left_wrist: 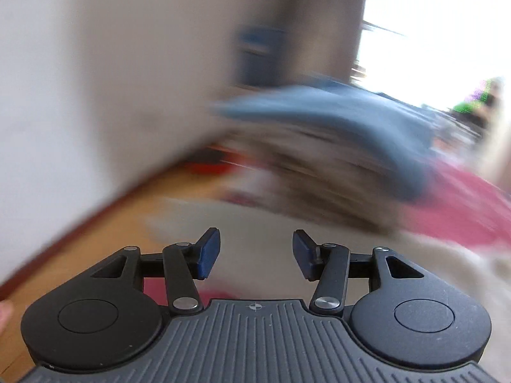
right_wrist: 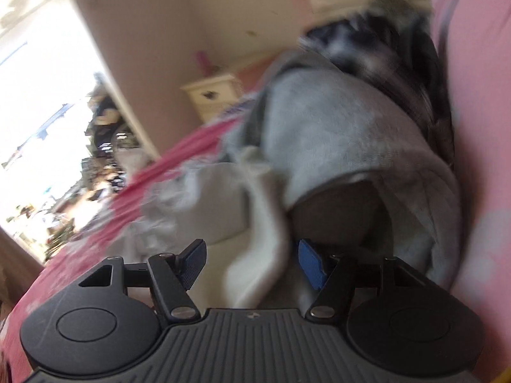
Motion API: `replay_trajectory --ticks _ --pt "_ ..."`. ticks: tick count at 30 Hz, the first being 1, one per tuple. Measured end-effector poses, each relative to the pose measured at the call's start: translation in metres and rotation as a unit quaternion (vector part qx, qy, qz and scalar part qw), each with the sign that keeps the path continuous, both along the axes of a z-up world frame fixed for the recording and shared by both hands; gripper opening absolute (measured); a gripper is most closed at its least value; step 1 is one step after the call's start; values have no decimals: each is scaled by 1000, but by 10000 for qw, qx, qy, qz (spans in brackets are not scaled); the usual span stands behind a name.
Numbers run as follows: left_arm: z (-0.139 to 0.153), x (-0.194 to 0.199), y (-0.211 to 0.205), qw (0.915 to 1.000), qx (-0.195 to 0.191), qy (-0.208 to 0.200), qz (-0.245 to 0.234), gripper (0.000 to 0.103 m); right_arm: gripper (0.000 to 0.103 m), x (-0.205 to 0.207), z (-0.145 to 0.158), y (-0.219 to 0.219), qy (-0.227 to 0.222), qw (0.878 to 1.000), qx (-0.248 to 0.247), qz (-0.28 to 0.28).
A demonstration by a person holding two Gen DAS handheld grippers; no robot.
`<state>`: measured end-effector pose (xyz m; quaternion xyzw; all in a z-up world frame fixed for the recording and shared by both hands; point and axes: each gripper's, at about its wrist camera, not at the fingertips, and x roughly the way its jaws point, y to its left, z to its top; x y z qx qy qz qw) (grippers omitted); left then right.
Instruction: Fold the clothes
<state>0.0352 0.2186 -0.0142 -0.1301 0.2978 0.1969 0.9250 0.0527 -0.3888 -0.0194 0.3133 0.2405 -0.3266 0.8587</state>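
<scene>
Blur everywhere, left gripper (left_wrist: 256, 253) spread and empty facing the clothes pile (left_wrist: 335, 146) on the pink bedcover (left_wrist: 463, 210), right gripper (right_wrist: 247, 263) agape around a pale cloth fold (right_wrist: 262, 255), probably best pinched deep before lifting.

Clothes pile (right_wrist: 335, 121) on bedspread (right_wrist: 485, 127), nightstand (right_wrist: 212, 95) seemingly behind, window (right_wrist: 38, 111) left

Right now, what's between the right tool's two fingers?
A white cloth hangs between the fingers of the open right tool, seen in the right wrist view.
</scene>
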Motion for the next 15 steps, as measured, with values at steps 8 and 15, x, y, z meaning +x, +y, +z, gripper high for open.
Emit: replay_trajectory --ticks 8,15 --pt "-12 60 -154 9624 -134 -58 -2713 50 29 34 -22 -26 283 9995 84 65" --pt "-37 139 -270 9126 176 48 -4085 50 8 33 32 -10 -173 9953 -913 284"
